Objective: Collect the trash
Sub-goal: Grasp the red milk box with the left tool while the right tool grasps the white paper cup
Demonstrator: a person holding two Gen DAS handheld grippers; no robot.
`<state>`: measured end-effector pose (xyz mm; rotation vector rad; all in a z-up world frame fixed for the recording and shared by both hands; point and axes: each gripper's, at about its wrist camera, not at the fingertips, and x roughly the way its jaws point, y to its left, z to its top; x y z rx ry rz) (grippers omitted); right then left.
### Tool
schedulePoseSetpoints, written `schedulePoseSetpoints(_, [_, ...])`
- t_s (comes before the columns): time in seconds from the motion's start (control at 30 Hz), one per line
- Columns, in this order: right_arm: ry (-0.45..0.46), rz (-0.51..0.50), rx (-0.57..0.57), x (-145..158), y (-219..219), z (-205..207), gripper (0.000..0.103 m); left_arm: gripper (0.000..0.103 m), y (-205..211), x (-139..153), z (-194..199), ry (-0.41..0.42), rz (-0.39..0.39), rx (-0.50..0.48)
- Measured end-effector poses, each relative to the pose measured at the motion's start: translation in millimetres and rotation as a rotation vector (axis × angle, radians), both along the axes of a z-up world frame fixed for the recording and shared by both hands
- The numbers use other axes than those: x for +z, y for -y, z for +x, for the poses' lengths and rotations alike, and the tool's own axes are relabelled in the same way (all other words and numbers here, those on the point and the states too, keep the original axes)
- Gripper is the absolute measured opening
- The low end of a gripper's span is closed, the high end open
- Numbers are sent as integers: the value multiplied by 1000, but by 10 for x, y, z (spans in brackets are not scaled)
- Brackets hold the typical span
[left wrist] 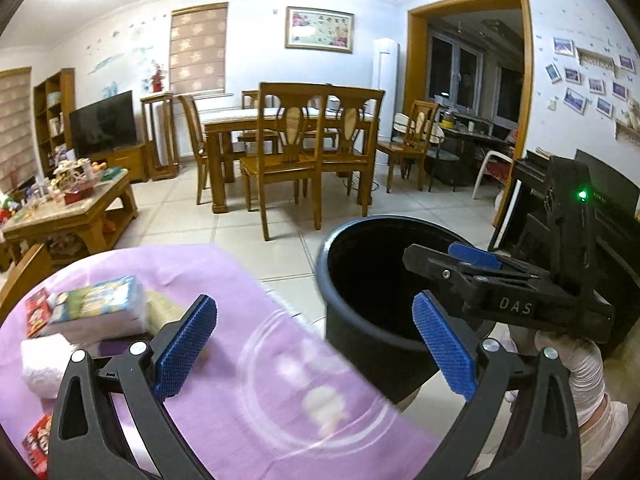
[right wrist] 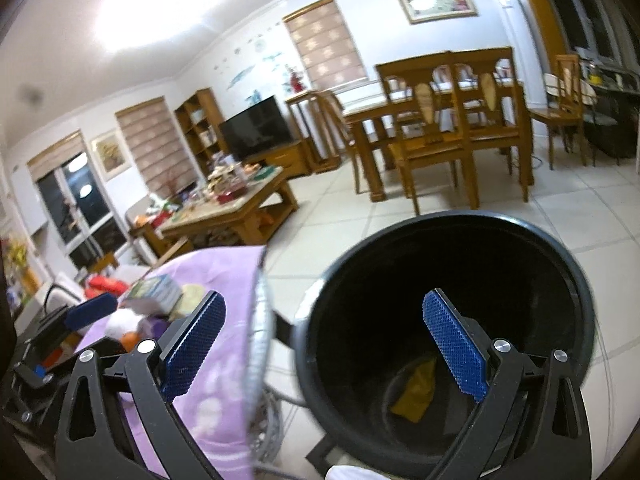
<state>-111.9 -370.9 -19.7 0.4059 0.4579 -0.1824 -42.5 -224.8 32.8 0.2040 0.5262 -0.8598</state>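
Note:
A black round bin [right wrist: 448, 320] stands on the tiled floor beside a small table with a purple cloth [left wrist: 248, 380]. A yellow scrap [right wrist: 416, 392] lies at the bin's bottom. My right gripper [right wrist: 324, 348] is open and empty over the bin's near rim. My left gripper [left wrist: 316, 348] is open and empty above the table's right edge, with the bin [left wrist: 376, 288] just beyond. The right gripper [left wrist: 480, 264] shows over the bin in the left wrist view. A tissue pack [left wrist: 100, 308], a white crumpled tissue [left wrist: 44, 364] and red wrappers [left wrist: 38, 312] lie on the cloth.
A dining table with wooden chairs [left wrist: 292, 148] stands across the floor. A cluttered coffee table [left wrist: 76, 208] and a TV [left wrist: 104, 124] are at the left. A black cabinet [left wrist: 560, 216] is at the right. An orange item [right wrist: 130, 338] lies on the purple cloth.

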Motion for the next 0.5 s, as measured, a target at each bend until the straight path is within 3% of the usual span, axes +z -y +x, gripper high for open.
schedulePoseSetpoints(0.27, [-41, -50, 190, 82, -888, 460, 98, 98, -817, -77, 243, -22, -13, 107])
schedulePoseSetpoints(0.5, [-77, -100, 385, 82, -1714, 781, 97, 98, -1927, -304, 716, -128, -24, 295])
